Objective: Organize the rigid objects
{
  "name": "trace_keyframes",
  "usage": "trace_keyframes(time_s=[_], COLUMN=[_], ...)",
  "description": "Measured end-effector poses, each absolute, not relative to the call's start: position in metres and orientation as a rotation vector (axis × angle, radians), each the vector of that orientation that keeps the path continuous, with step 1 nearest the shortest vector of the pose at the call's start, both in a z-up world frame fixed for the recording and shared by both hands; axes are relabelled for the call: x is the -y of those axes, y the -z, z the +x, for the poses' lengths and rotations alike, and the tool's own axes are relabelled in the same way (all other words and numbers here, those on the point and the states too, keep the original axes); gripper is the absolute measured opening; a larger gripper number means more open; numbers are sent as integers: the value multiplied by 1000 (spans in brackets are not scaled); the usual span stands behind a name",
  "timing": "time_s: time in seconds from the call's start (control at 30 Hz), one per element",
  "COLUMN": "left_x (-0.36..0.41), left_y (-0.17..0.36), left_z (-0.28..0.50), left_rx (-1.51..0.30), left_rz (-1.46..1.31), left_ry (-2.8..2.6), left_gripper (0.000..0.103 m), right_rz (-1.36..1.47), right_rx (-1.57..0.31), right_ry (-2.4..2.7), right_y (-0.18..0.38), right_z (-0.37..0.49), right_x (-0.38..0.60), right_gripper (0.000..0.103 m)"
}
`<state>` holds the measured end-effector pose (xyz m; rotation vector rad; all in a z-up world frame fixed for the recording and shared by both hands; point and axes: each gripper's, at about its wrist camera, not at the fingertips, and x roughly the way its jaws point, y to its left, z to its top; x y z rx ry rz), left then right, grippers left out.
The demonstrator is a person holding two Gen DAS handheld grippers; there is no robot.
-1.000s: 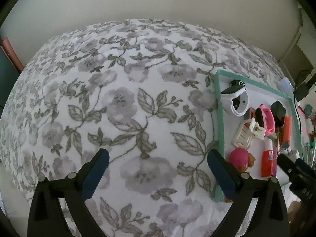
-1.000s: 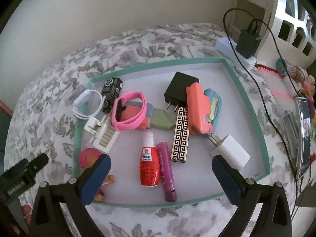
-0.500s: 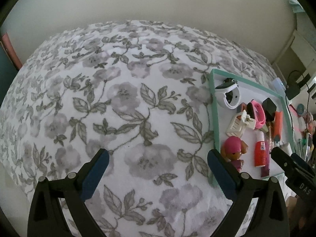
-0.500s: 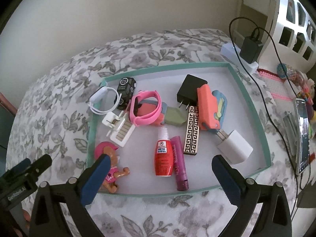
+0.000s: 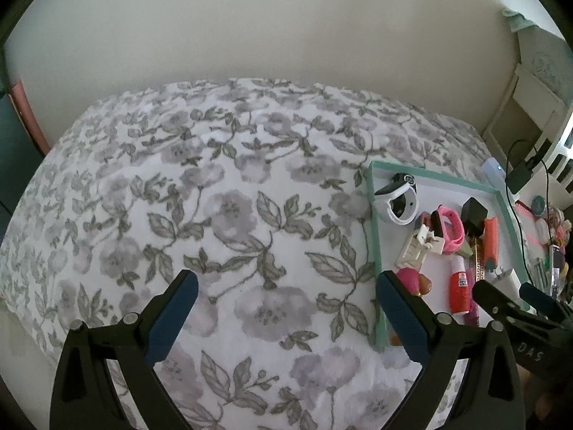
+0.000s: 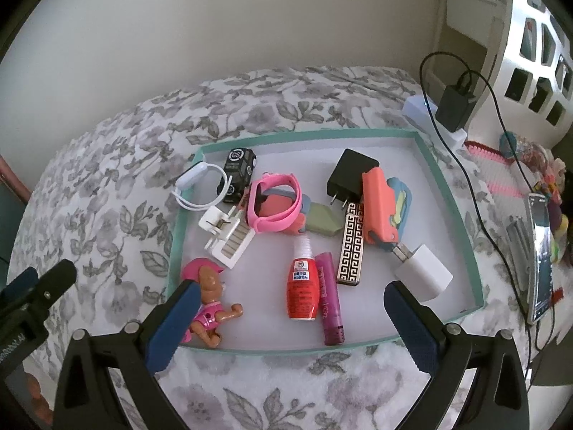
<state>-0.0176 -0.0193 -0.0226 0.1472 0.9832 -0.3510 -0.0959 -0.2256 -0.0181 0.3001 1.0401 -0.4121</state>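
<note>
Both my tongs are spread wide and empty. My left gripper (image 5: 286,295) hangs over bare floral bedspread (image 5: 222,215); my right gripper (image 6: 292,306) hangs over the teal-rimmed tray (image 6: 447,186). Its left finger (image 6: 172,326) covers part of the pink toy figure (image 6: 209,302). A pink wristband (image 6: 275,208) overlaps pieces I can't identify. The red bottle (image 6: 302,288) lies beside a purple tube (image 6: 331,302).

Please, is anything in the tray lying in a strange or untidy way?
Yes. The things in the tray lie in a loose heap. The pink band rests tilted on other items, and the orange case overlaps a blue piece. Nothing looks spilled or broken.
</note>
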Motion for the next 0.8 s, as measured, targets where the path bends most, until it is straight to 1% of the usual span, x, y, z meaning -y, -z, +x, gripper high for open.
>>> trace_keyframes(time_s=[0.8], left_x=[17], left_y=[18], left_z=[-19], left_rx=[-966], left_rz=[154], left_ry=[292], left_gripper=[99], right_rz=[268], right_rx=[-1024], right_ry=[404], right_y=[12], right_z=[-96], right_x=[220], right_gripper=[103])
